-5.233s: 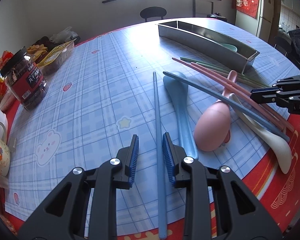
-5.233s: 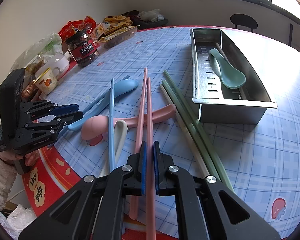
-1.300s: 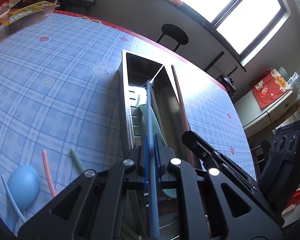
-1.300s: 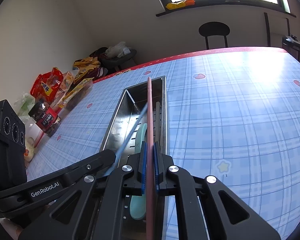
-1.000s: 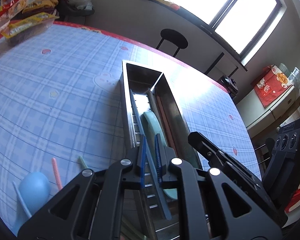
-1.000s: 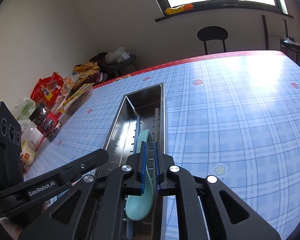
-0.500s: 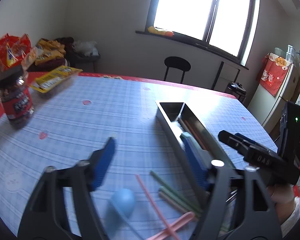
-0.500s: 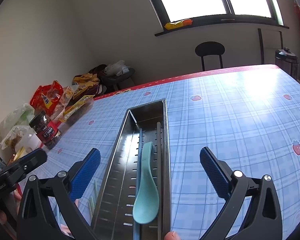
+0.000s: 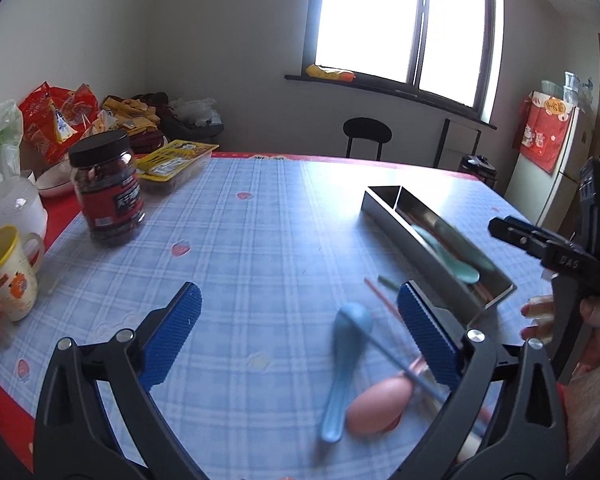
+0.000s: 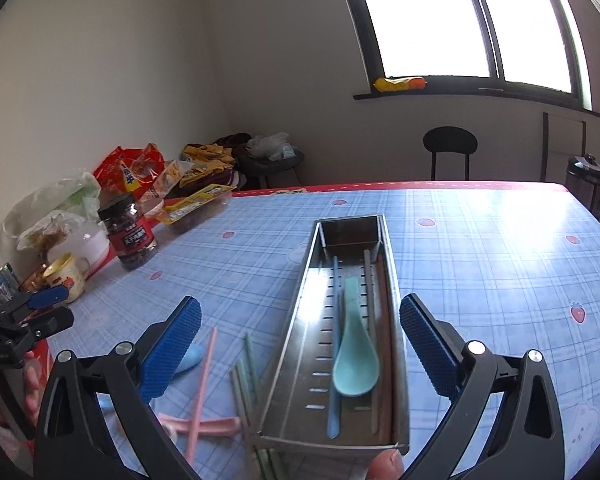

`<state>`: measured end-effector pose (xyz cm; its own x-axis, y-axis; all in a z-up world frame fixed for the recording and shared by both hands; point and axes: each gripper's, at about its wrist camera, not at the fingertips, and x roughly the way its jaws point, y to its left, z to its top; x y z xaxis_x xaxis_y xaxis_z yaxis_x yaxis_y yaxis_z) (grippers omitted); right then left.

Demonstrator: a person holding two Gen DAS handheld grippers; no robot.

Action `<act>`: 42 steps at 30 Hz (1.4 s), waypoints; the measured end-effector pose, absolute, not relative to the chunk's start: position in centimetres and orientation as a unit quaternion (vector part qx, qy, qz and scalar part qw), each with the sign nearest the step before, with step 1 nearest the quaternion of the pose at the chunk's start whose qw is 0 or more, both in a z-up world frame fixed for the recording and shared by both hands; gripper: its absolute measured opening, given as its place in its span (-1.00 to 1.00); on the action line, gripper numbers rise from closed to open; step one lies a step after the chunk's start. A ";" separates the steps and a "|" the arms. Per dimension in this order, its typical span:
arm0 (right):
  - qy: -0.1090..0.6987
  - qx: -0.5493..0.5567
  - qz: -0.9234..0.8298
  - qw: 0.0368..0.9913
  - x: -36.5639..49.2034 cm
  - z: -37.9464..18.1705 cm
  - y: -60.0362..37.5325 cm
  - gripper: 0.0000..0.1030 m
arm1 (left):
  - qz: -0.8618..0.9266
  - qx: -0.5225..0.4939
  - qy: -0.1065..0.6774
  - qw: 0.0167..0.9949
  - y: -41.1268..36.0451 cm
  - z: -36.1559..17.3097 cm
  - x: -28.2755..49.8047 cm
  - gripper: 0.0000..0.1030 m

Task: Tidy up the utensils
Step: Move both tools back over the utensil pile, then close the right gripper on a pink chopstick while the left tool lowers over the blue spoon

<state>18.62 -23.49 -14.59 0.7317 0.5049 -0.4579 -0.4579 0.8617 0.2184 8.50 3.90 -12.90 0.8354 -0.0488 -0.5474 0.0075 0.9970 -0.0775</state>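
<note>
Both grippers have pulled back from the metal tray [image 10: 300, 320] and spread wide, and the blue chopstick [image 10: 334, 344] and the pink chopstick [image 10: 386, 360] they carried now lie inside it. Beside them in the tray rests a teal spoon [image 10: 354, 356]. The left gripper [image 9: 300, 332] hangs above the table [image 9: 260, 240] with its fingers far apart and nothing between them. The right gripper [image 10: 300, 344] is just as wide and holds nothing too. On the cloth beside the tray lie a blue spoon [image 9: 346, 352], a pink spoon [image 9: 380, 406], another blue chopstick [image 9: 396, 364], a pink chopstick [image 10: 202, 380] and green chopsticks [image 10: 246, 376]. A dark jar [image 9: 108, 192] and a yellow cup [image 9: 6, 272] stand far off at the table's side.
</note>
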 end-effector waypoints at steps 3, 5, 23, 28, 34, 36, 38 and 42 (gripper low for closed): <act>0.293 0.018 0.291 0.910 16.7 -15.0 -22.0 0.89 | -0.027 -0.029 0.298 0.954 4.9 -13.8 7.6 0.89; 0.308 0.006 0.296 0.904 15.5 -15.4 -21.2 0.89 | -0.038 -0.021 0.305 0.951 5.1 -14.6 7.3 0.89; 0.388 -0.060 0.301 0.869 10.8 -19.5 -17.1 -0.40 | -0.107 -0.009 0.338 0.935 4.4 -17.6 7.9 0.83; 0.392 -0.064 0.307 0.865 10.7 -20.1 -16.9 -0.59 | -0.101 -0.015 0.354 0.929 4.4 -18.1 8.4 0.56; 0.414 -0.071 0.310 0.853 11.1 -20.9 -16.4 -0.60 | -0.101 -0.029 0.365 0.925 4.7 -18.4 8.7 0.43; 0.418 -0.066 0.311 0.851 11.3 -20.9 -16.5 -0.60 | -0.100 -0.021 0.363 0.926 4.4 -18.3 8.7 0.37; 0.422 -0.059 0.313 0.849 11.4 -21.0 -16.7 -0.61 | -0.100 -0.016 0.365 0.926 4.1 -18.4 8.7 0.30; 0.424 -0.053 0.314 0.848 11.6 -21.1 -16.7 -0.62 | -0.103 -0.018 0.378 0.920 4.2 -18.7 9.1 0.14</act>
<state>11.56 -16.73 -21.10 0.4433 0.4879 -0.7520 -0.5780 0.7968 0.1762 9.13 4.18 -18.74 0.6928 -0.2031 -0.6919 0.1764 0.9781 -0.1106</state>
